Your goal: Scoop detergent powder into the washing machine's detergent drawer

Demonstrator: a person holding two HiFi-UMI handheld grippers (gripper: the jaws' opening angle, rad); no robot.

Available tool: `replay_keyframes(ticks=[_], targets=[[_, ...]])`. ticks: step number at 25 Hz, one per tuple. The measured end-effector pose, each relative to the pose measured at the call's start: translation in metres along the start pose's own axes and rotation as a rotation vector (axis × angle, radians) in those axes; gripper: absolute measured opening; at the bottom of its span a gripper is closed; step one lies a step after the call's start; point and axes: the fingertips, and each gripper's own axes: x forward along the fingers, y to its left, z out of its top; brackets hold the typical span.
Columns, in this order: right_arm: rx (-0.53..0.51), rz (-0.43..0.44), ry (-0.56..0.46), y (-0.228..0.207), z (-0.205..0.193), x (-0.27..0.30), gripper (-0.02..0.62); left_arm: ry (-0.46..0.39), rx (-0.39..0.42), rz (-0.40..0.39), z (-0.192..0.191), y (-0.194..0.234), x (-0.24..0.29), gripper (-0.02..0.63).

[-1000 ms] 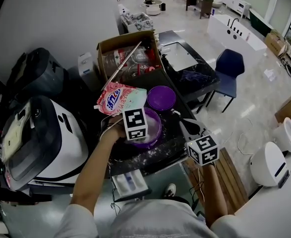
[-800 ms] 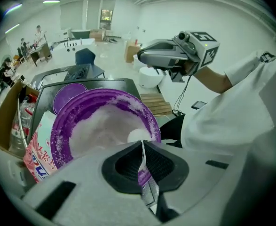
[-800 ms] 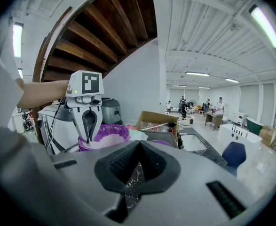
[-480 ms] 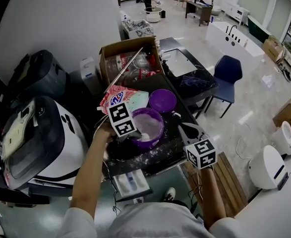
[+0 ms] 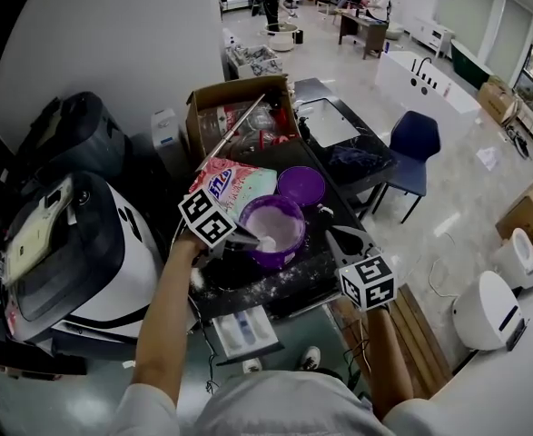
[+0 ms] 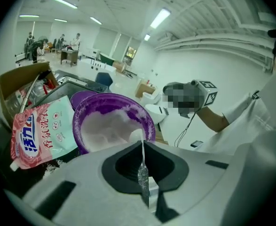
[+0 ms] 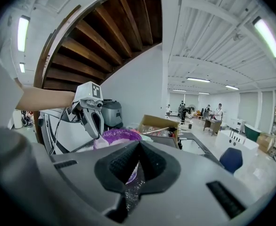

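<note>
My left claw [image 6: 143, 173], pinched tight on the scoop [image 6: 136, 134], is pulling back through the bowl [image 6: 105, 101] ahead, loading powder [image 6: 105, 128].

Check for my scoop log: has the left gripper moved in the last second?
Yes. The left gripper has drawn leftward, from over the purple bowl to its left rim, toward the washing machine.

The right claw [image 7: 134, 166], its jaws pressed together, faced the left claw [image 7: 96, 132], which hung tip-down with a pale scoop [image 7: 99, 142] over a purple bowl [image 7: 121, 135]. A cardboard box [image 7: 159, 125], a blue chair [image 7: 232, 159] and distant people [image 7: 217, 111] stood beyond, under wooden beams [image 7: 105, 36].
</note>
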Motion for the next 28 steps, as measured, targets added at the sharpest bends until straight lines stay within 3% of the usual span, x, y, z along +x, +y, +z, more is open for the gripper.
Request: replay_keyframes(ticks=[4,11,18,28], targets=[[-0.014,-0.019,-0.010,0.007,0.006,-0.003,0.006,-0.094,-0.035,0.030,0.001,0.004,-0.003,0.015],[-0.028,-0.080,-0.047,0.011,0.023,-0.008,0.006,-0.366,-0.143,0.035,0.011,0.009,-0.016,0.015],[-0.055,-0.083,-0.059,0.023,0.034,-0.012,0.006,-0.662,-0.253,0.052,0.020,0.015,-0.045,0.015],[-0.106,-0.085,-0.070,0.047,0.052,-0.009,0.006,-0.833,-0.233,0.142,0.021,0.009,-0.086,0.015]])
